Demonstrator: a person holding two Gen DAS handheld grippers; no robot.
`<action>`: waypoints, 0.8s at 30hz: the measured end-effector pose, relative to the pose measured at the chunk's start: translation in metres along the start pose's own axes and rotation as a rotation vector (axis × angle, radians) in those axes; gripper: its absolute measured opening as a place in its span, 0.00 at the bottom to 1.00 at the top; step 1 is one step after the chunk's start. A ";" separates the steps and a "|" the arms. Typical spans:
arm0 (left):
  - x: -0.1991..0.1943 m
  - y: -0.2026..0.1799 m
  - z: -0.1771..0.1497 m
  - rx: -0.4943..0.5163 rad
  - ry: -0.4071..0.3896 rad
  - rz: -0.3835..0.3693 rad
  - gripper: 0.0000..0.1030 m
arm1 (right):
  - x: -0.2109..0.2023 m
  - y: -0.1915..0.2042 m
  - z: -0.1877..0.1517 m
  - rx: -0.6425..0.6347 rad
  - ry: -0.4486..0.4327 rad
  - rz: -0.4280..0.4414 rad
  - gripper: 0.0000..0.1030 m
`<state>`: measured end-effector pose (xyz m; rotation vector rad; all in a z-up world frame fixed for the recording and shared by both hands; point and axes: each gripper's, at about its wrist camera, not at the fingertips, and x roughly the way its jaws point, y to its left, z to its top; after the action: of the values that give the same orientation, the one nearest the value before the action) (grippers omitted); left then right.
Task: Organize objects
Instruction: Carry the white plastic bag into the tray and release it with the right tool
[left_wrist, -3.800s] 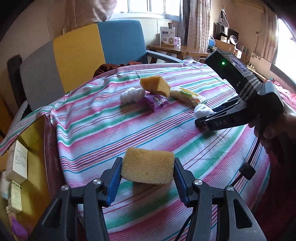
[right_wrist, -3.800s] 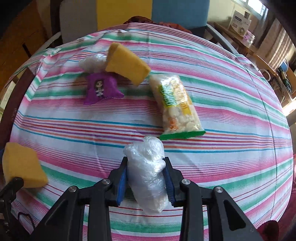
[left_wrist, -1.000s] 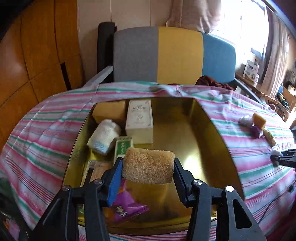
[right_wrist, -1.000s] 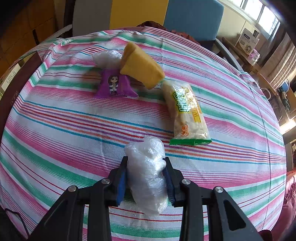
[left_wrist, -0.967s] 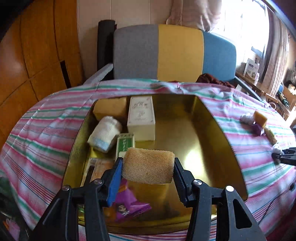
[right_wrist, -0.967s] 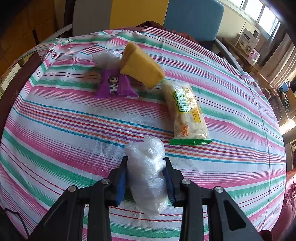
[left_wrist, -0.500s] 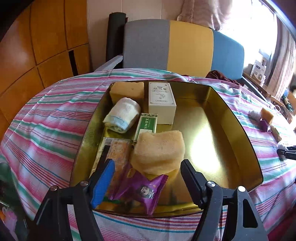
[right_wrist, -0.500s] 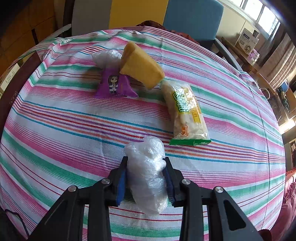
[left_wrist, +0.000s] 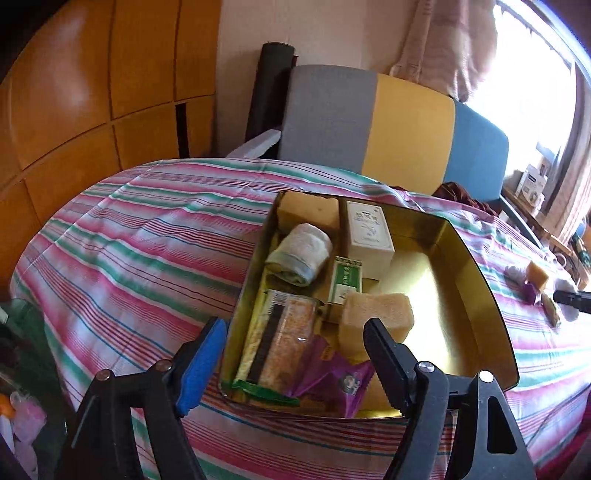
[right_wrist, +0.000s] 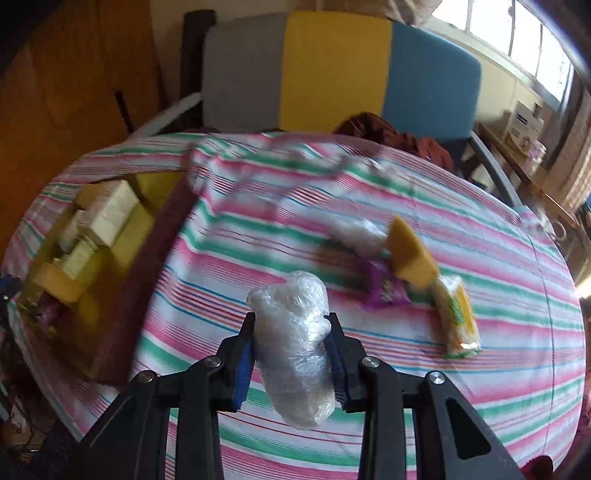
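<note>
My tin (left_wrist: 476, 266) is shiny gold metal inside, mirror-smooth, and the sponge (left_wrist: 376, 314) lying in it looks porous, rough and matt beside a soft rolled cloth (left_wrist: 301, 254) and a matt white cardboard box (left_wrist: 369, 230). The tablecloth (left_wrist: 147, 236) is striped woven fabric, slightly rumpled. My right gripper (right_wrist: 291, 354) pinches a bundle (right_wrist: 295, 343) of crinkly, glossy clear plastic film between blue pads on black matt plastic.

Left gripper (left_wrist: 295, 350), bottom of frame: 2 black plastic arms, each with 2 silver screws; a blue pad lines the left finger, a ridged black face the right. Right gripper (right_wrist: 291, 354), bottom centre: the same black arms, 4 silver screws, blue pads inside both fingers.
</note>
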<state>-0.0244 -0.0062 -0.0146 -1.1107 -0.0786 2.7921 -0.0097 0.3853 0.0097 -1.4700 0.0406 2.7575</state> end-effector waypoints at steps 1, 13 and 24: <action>-0.001 0.002 -0.001 -0.007 -0.003 0.004 0.76 | 0.000 0.019 0.009 -0.025 -0.013 0.038 0.34; -0.007 0.032 -0.008 -0.073 -0.020 0.037 0.80 | 0.114 0.193 0.049 -0.033 0.193 0.218 0.35; -0.001 0.040 -0.012 -0.098 -0.006 0.040 0.80 | 0.130 0.224 0.042 -0.018 0.193 0.335 0.45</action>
<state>-0.0195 -0.0459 -0.0265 -1.1382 -0.1978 2.8547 -0.1230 0.1632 -0.0710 -1.8862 0.2913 2.8517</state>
